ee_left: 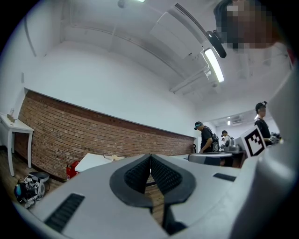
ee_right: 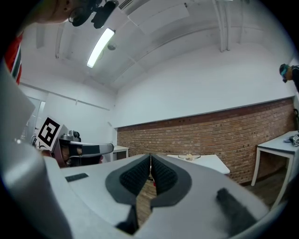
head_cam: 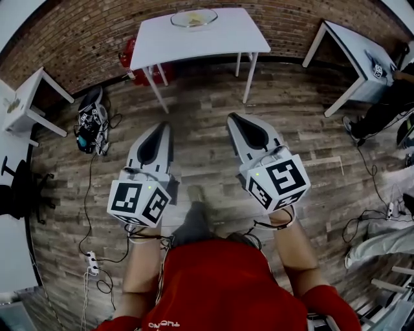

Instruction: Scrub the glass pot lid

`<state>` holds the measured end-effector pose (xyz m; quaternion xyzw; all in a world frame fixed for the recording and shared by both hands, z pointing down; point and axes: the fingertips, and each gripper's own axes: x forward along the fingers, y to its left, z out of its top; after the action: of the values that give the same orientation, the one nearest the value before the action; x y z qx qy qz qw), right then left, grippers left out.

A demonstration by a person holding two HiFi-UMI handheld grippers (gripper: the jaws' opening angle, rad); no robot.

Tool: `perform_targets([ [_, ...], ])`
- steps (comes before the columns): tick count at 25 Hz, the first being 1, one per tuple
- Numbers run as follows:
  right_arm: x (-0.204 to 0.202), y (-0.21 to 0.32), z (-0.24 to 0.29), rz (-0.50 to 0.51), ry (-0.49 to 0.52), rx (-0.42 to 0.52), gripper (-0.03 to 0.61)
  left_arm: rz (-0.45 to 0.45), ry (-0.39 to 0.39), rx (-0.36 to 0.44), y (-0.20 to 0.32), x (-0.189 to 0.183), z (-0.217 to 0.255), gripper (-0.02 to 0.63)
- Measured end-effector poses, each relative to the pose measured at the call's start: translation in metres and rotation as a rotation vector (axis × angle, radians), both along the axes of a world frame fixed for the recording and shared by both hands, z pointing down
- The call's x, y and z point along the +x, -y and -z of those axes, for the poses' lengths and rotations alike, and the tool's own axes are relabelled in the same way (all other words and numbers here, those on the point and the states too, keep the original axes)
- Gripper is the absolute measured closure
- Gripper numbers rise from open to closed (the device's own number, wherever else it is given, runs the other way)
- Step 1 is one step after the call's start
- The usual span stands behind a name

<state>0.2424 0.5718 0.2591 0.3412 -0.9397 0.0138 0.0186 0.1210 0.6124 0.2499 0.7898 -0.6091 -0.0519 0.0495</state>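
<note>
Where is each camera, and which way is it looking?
Head view: sits on the person's head, faces steeply down at the wooden plank floor; shows the left hand-held gripper, right hand-held gripper, forearms, red shirt.
Left gripper view: rides the left hand-held gripper, faces level along its shut jaws toward the red brick wall.
Right gripper view: likewise on the right hand-held gripper, jaws shut.
Shared: all show the white rectangular table with the round glass pot lid.
</note>
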Motion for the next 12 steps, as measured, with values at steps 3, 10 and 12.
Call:
perform_targets([
  [3,-0.011,0.026,-0.003,-0.008,-0.006,0.001,0.548,-0.003,-0.012,0.007,0.027,-0.014,-0.003,0.594],
  [10,-0.048,0.105,0.002,-0.025,-0.016,0.018,0.548,-0.011,0.012,0.035,0.110,-0.051,0.004,0.594],
  [12,-0.062,0.130,0.002,-0.030,-0.020,0.016,0.548,-0.019,0.011,0.030,0.135,-0.067,0.003,0.594],
])
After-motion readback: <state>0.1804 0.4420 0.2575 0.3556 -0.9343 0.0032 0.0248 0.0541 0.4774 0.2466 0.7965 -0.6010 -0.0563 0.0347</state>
